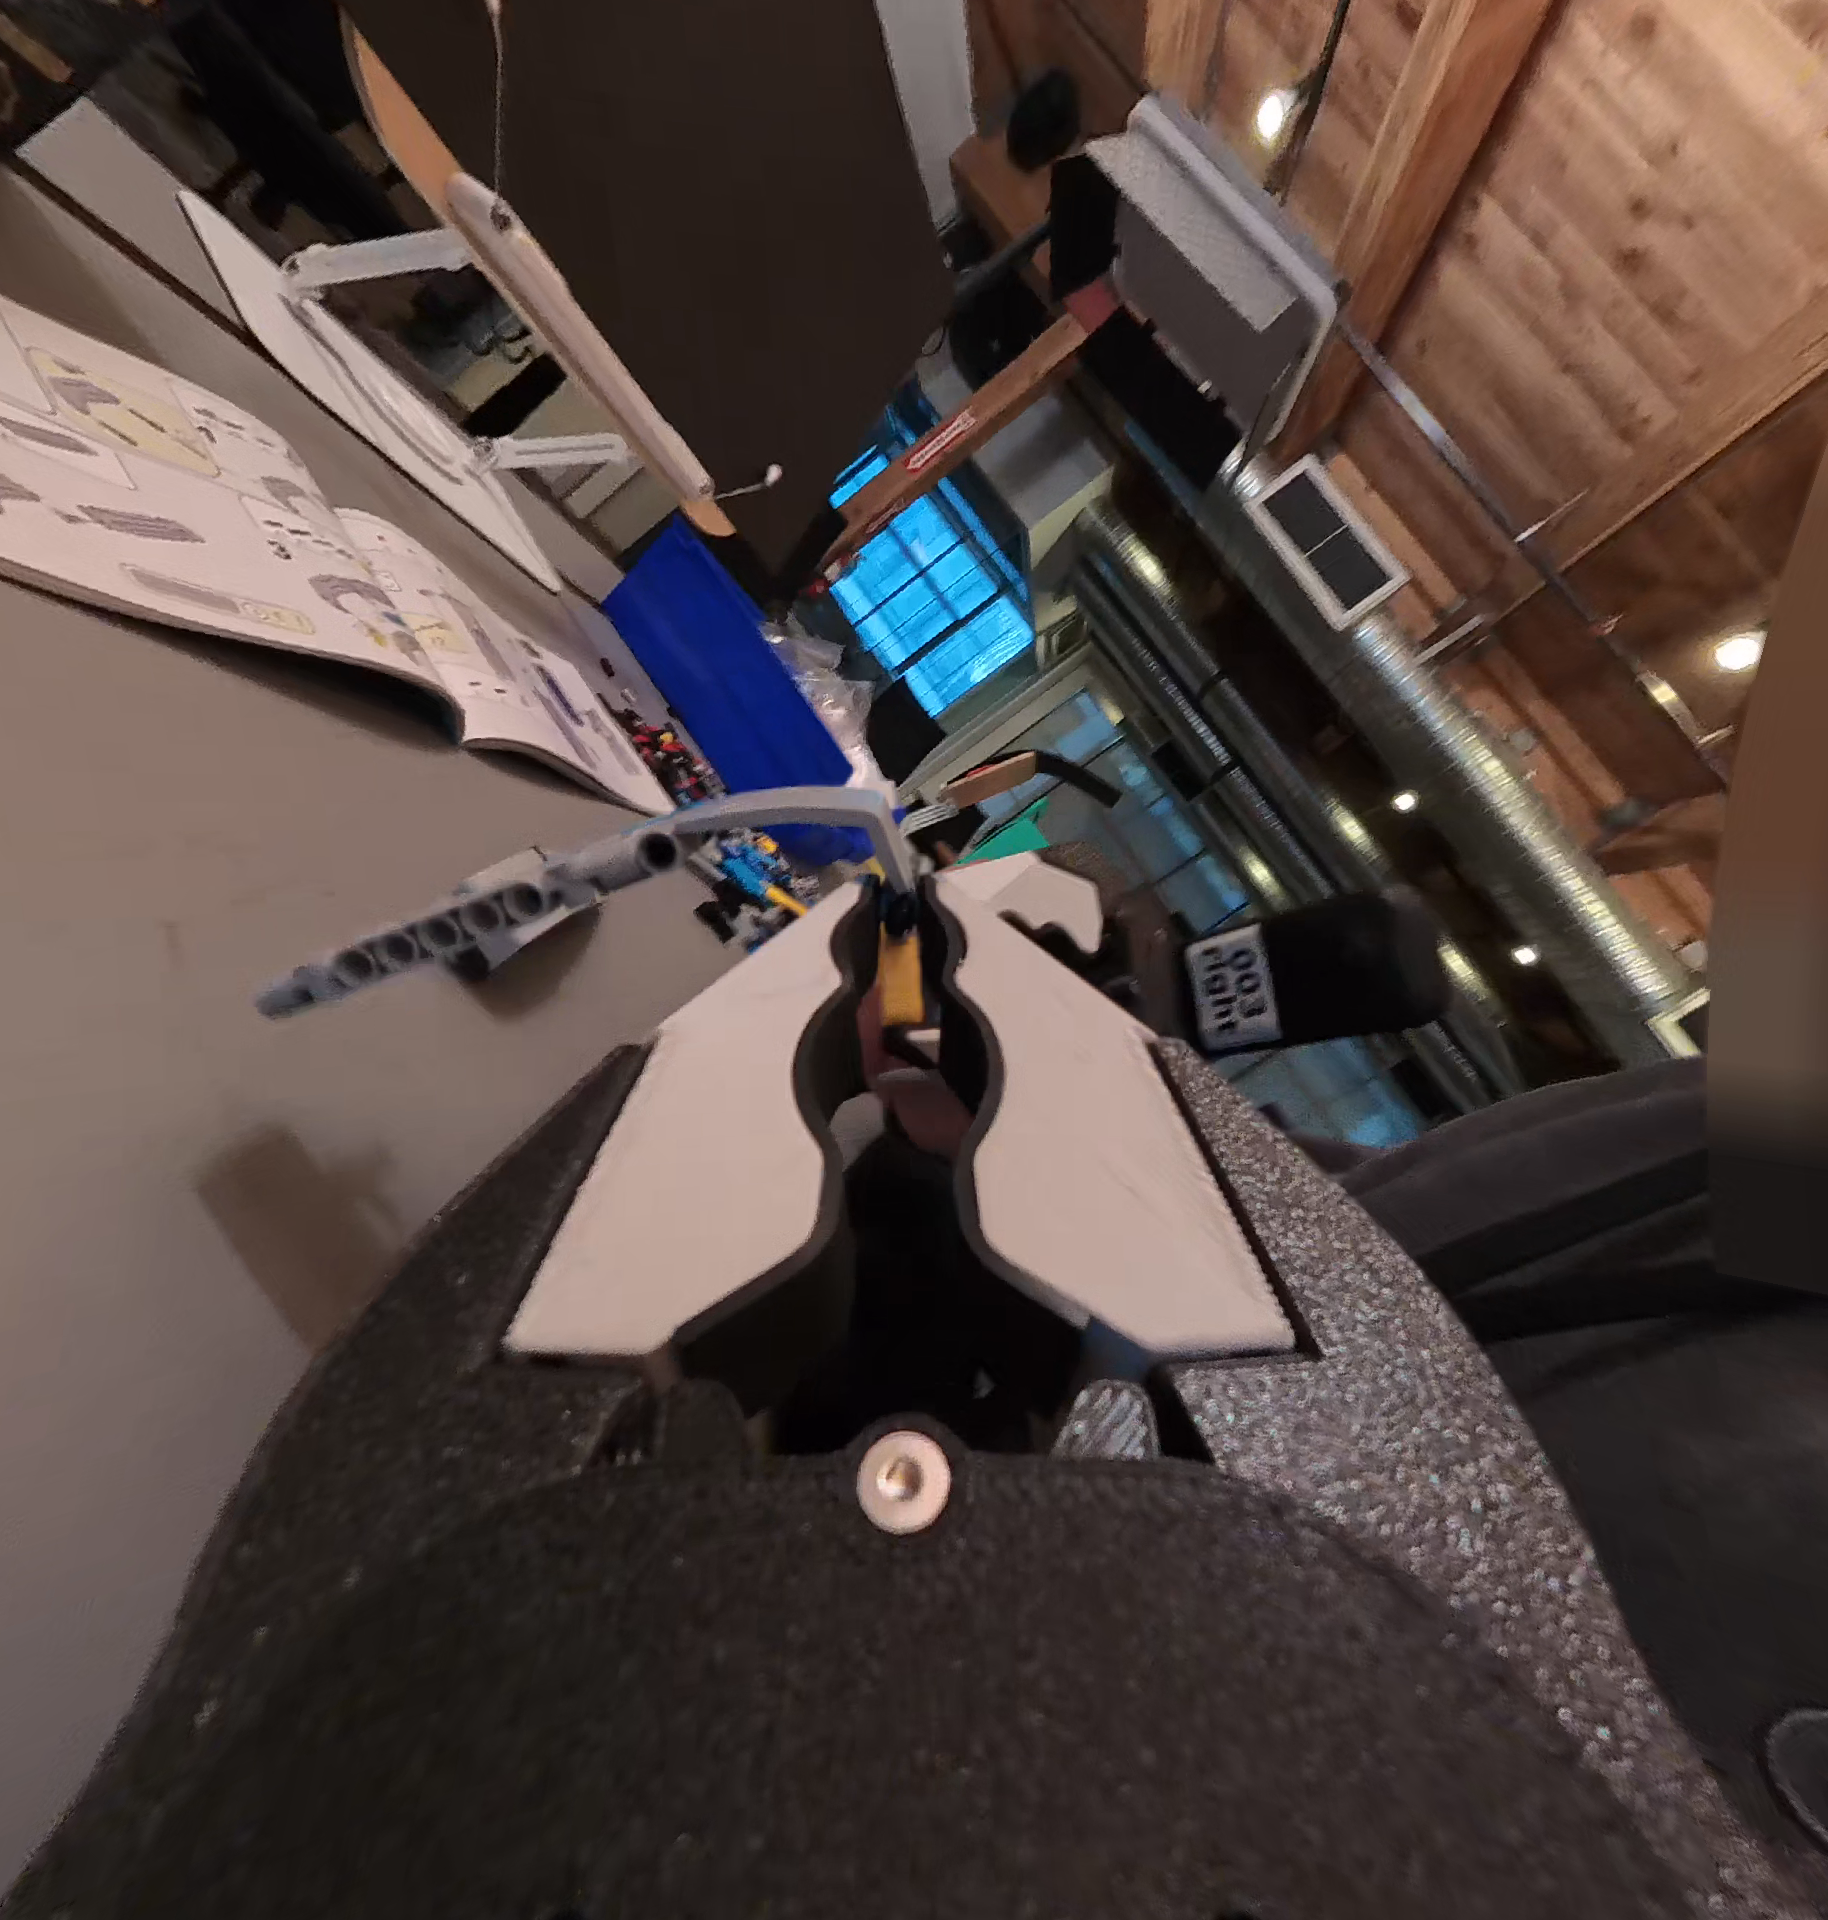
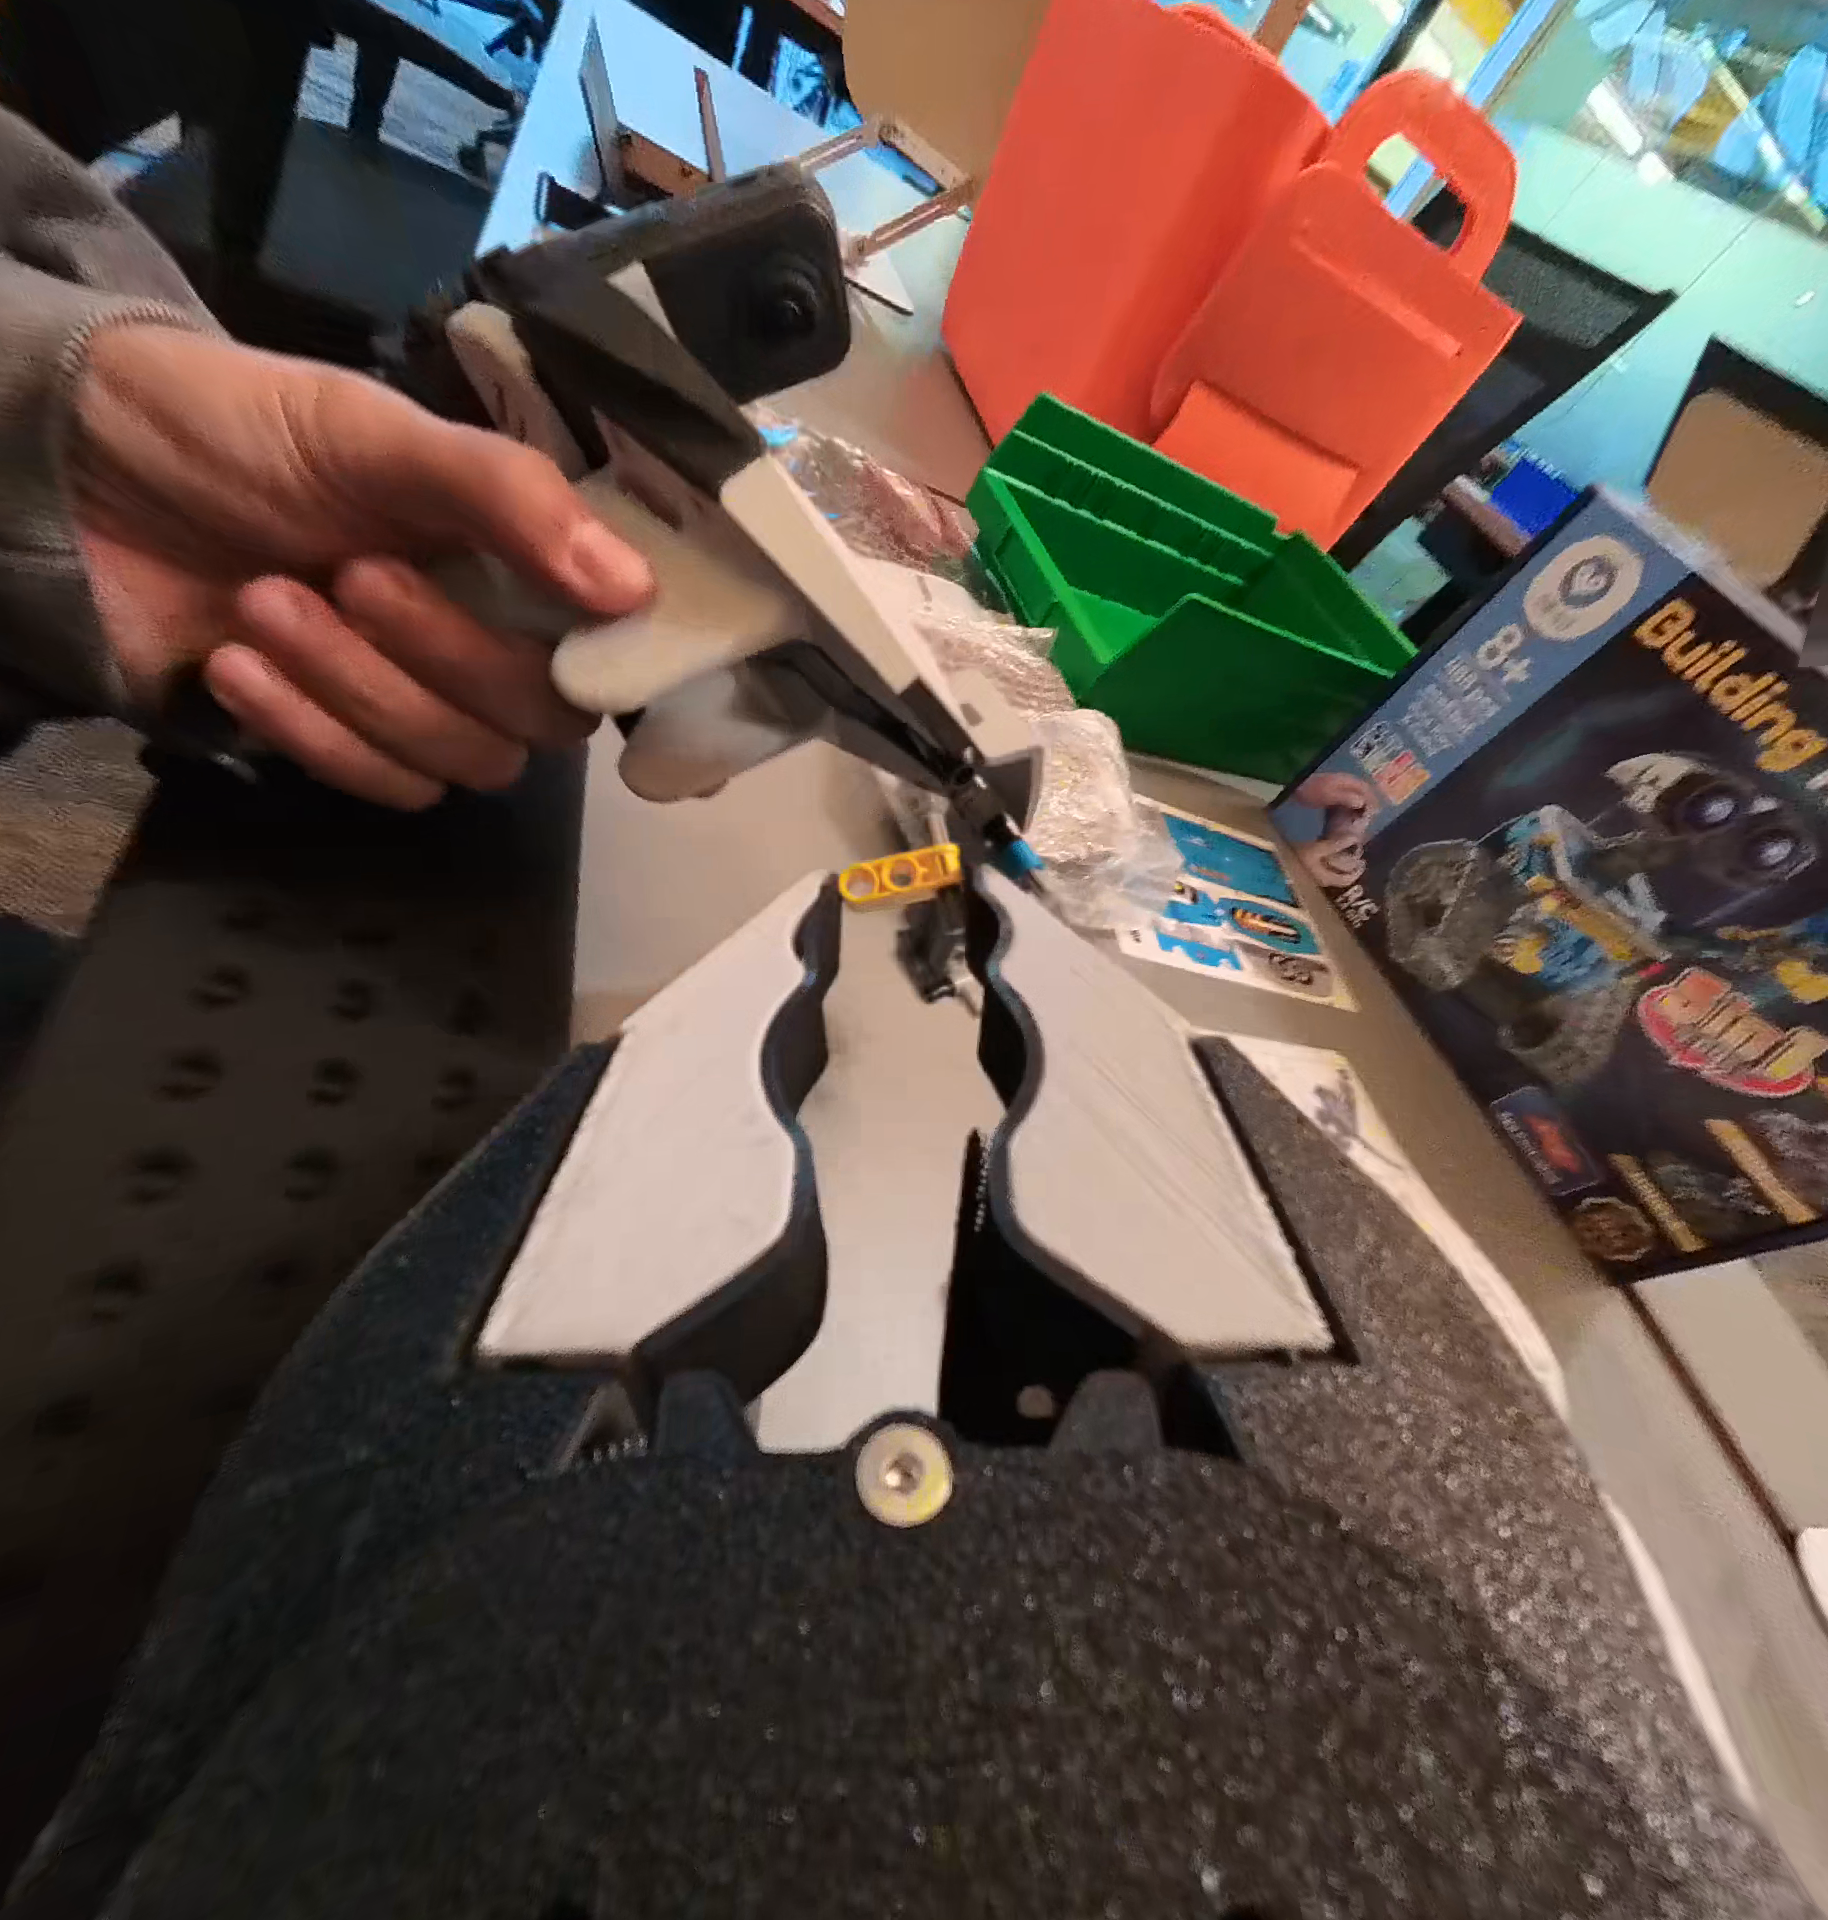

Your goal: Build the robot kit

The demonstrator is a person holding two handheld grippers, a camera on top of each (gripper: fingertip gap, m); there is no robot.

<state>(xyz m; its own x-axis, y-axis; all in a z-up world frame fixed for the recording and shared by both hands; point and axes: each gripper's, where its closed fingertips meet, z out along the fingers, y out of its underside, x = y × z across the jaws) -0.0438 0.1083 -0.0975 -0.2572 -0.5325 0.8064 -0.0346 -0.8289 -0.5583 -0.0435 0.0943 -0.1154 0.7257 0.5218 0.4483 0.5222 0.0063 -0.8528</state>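
Note:
My left gripper point(image 1: 897, 896) is shut at its tips on a grey beam assembly point(image 1: 442, 935), which sticks out to the left just above the table point(image 1: 162, 1039). A black pin point(image 1: 894, 914) sits in the pinch. In the right wrist view a hand point(image 2: 318, 551) holds the left gripper point(image 2: 993, 800), and a black rod with a blue tip point(image 2: 1014, 854) juts from it. My right gripper point(image 2: 899, 883) is shut on a small yellow beam point(image 2: 899, 871) held across its tips, right below the left gripper's tip. The yellow beam also shows between the left fingers point(image 1: 902, 982).
An open instruction booklet point(image 1: 214, 499) lies on the table, with a blue bin point(image 1: 723, 675) and loose pieces point(image 1: 671, 748) beyond it. A green bin point(image 2: 1180, 613), orange bag point(image 2: 1201, 260), kit box point(image 2: 1637, 935), sticker sheet point(image 2: 1232, 925) and crumpled plastic wrap point(image 2: 1076, 800) are nearby. The tips of both grippers are at nearly the same place.

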